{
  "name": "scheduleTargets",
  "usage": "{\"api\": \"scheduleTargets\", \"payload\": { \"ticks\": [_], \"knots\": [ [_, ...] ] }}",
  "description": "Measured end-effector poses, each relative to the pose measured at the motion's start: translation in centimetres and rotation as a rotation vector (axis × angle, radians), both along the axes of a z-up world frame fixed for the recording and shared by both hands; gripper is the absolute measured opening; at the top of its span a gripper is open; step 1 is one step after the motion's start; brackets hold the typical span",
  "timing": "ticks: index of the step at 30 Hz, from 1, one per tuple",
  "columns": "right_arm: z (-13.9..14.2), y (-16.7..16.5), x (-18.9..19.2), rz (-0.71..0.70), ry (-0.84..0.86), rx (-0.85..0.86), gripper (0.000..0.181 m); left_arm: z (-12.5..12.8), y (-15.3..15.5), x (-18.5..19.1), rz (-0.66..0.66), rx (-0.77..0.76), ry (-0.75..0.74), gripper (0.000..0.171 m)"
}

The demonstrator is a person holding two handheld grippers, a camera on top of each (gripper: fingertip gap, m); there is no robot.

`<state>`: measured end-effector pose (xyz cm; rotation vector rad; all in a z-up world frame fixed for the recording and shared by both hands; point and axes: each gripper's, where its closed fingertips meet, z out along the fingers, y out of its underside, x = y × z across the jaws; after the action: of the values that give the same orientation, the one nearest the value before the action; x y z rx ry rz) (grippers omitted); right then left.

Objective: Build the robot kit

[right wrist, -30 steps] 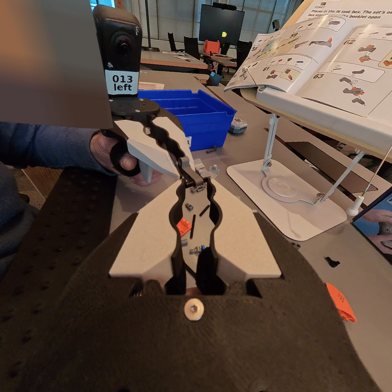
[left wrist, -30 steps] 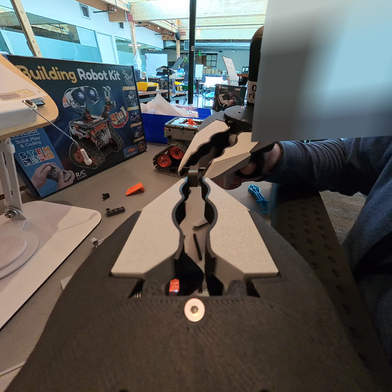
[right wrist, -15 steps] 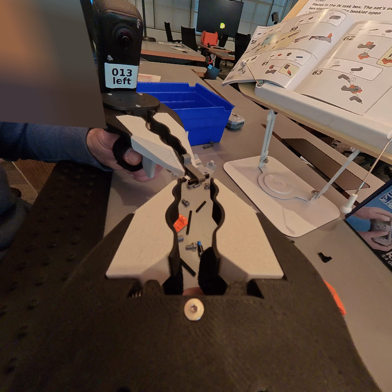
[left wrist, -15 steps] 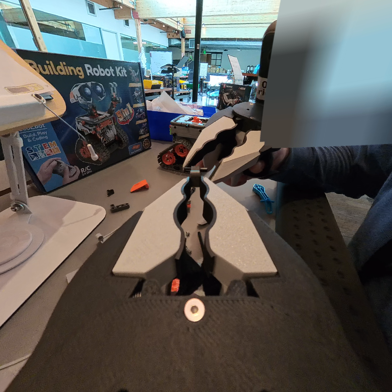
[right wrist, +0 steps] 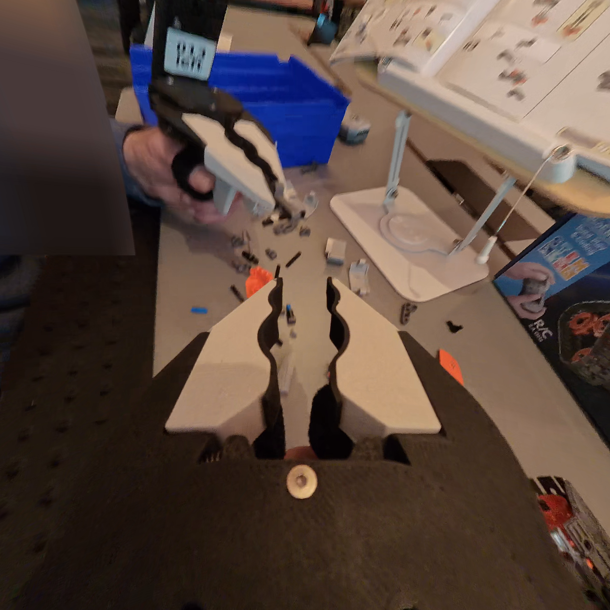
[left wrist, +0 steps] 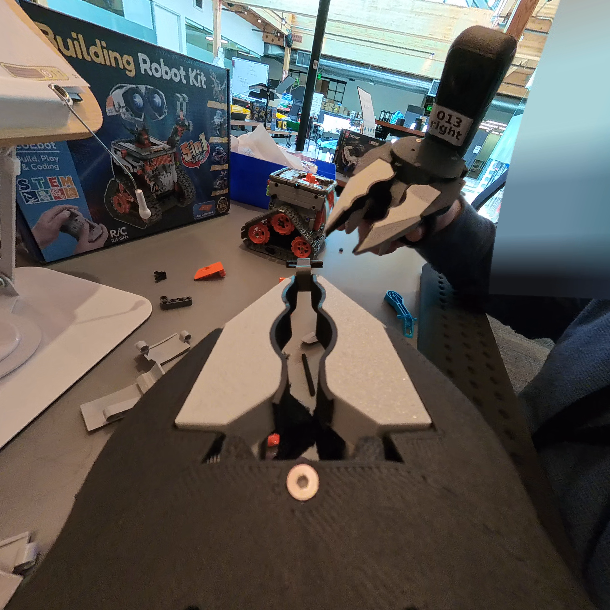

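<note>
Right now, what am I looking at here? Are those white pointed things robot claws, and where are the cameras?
No robot: a person holds a two-finger gripper in each hand, with a camera on each looking along its fingers. The left gripper is shut on a small grey building piece crossed by a black pin. The right gripper is open and empty. Each also shows in the other's view. On the grey table lie loose toy parts, an orange wedge, a half-built tracked toy robot, its kit box, a blue bin and a white booklet stand.
</note>
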<state>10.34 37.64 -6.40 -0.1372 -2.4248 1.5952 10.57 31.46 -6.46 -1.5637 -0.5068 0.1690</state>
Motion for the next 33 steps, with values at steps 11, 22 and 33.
{"api": "scheduleTargets", "payload": {
  "ticks": [11,22,33],
  "knots": [
    [-8.1,3.4,3.9,0.059,-0.018,0.388,0.018,-1.4,0.7,0.2,-0.016,-0.084,0.006,0.006],
    [-10.7,4.8,4.7,0.049,-0.128,0.462,0.020,-1.9,1.1,0.5,-0.036,-0.114,0.000,0.006],
    [-12.6,4.3,4.9,0.055,-0.121,0.514,0.007,-2.4,1.2,0.5,-0.042,-0.130,-0.008,0.006]
  ]
}}
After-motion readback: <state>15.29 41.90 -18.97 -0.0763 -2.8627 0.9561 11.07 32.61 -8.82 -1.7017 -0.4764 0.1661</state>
